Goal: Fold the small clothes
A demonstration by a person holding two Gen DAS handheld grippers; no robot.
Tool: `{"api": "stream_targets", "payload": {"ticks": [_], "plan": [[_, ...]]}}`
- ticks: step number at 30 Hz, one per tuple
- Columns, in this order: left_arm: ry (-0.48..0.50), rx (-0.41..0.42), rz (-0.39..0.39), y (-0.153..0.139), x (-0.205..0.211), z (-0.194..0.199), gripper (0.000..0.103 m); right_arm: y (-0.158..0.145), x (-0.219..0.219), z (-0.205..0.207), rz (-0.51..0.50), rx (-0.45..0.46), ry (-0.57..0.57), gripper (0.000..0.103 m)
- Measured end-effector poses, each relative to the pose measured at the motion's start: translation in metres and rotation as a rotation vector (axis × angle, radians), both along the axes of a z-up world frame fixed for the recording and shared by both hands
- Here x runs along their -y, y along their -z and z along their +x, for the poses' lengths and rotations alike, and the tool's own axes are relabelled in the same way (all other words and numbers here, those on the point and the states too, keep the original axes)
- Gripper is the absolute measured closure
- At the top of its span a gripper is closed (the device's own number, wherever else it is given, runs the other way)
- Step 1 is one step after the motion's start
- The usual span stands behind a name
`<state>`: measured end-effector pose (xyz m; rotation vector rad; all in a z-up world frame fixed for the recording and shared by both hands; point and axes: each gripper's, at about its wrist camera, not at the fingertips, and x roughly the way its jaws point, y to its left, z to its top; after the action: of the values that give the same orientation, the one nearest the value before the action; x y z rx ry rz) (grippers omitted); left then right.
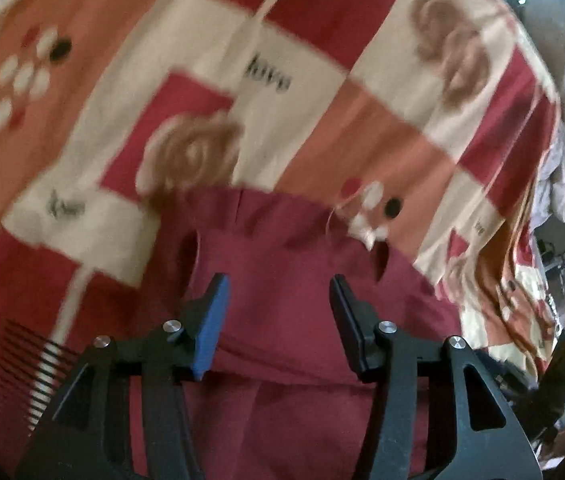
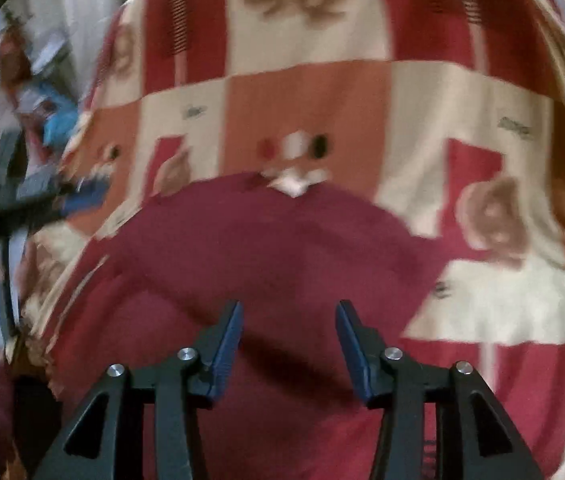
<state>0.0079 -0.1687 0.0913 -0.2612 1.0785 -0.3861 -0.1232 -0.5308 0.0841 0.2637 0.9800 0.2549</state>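
Spread flat as a work surface: patchwork bedcover [image 1: 382,128] in red, cream and orange squares. Lying on it, smoothed out for folding: dark red garment [image 2: 266,240], white tag [image 2: 294,184] at its far edge. Above the cloth, left gripper [image 1: 280,286] and right gripper [image 2: 288,314], jaws partly open, holding nothing, likely between grabs.

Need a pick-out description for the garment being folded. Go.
Start from the patchwork bedspread of red, orange and cream squares with rose prints. On it, just ahead of both grippers, lies the maroon garment. It is the only plain, unpatterned cloth, with a small white tag at its far edge.
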Motion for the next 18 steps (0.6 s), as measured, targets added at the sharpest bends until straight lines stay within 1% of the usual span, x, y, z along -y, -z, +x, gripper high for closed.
{"api": "stream_targets", "payload": {"ticks": [1,2,3,4,5,7,8,9,10,11,12,13,14,15,16,17,18], "plan": [[0.002,-0.013,0.041,0.011,0.004,0.001,0.053,0.004,-0.001,0.005,-0.028,-0.009,-0.011,0.057],[-0.011,-0.034,0.103,0.027,0.008,0.004,0.053,0.013,-0.003,0.009,-0.079,-0.025,-0.011,0.057],[-0.014,-0.049,0.124,0.035,0.008,0.004,0.053,0.023,-0.006,0.013,-0.129,-0.051,-0.012,0.057],[-0.006,-0.067,0.136,0.044,0.009,0.004,0.053,0.038,-0.007,0.014,-0.174,-0.112,-0.022,0.058],[0.008,-0.064,0.142,0.049,0.009,0.003,0.053,0.050,-0.006,0.013,-0.179,-0.163,-0.033,0.057],[0.027,-0.029,0.163,0.047,0.011,-0.003,0.053,0.051,0.003,0.002,-0.143,-0.133,-0.013,0.057],[0.040,-0.014,0.181,0.045,0.013,-0.006,0.053,0.049,0.007,-0.001,-0.115,-0.143,-0.004,0.058],[0.042,-0.005,0.185,0.045,0.014,-0.006,0.053,0.045,0.012,-0.003,-0.079,-0.145,0.008,0.058],[0.040,0.000,0.185,0.045,0.015,-0.007,0.053,0.037,0.019,-0.005,-0.018,-0.126,0.036,0.058],[0.037,-0.004,0.180,0.046,0.014,-0.007,0.053,0.031,0.023,-0.005,0.011,-0.106,0.064,0.055],[0.033,-0.006,0.175,0.047,0.013,-0.005,0.053,0.026,0.028,-0.003,0.014,-0.083,0.115,0.047],[0.030,-0.006,0.166,0.047,0.012,-0.005,0.053,0.025,0.031,0.000,-0.006,-0.075,0.157,0.039],[0.022,-0.009,0.142,0.045,0.008,-0.006,0.053,0.028,0.034,0.007,-0.042,-0.085,0.220,0.022],[0.014,-0.013,0.126,0.044,0.007,-0.006,0.053,0.034,0.038,0.012,-0.053,-0.104,0.264,0.019],[0.003,-0.020,0.103,0.041,0.004,-0.007,0.053,0.046,0.042,0.022,-0.009,-0.140,0.286,0.019],[-0.006,-0.025,0.080,0.038,-0.001,-0.010,0.053,0.057,0.043,0.028,0.057,-0.170,0.280,0.022],[-0.012,-0.029,0.066,0.034,-0.006,-0.013,0.053,0.065,0.040,0.033,0.113,-0.186,0.257,0.038]]}}
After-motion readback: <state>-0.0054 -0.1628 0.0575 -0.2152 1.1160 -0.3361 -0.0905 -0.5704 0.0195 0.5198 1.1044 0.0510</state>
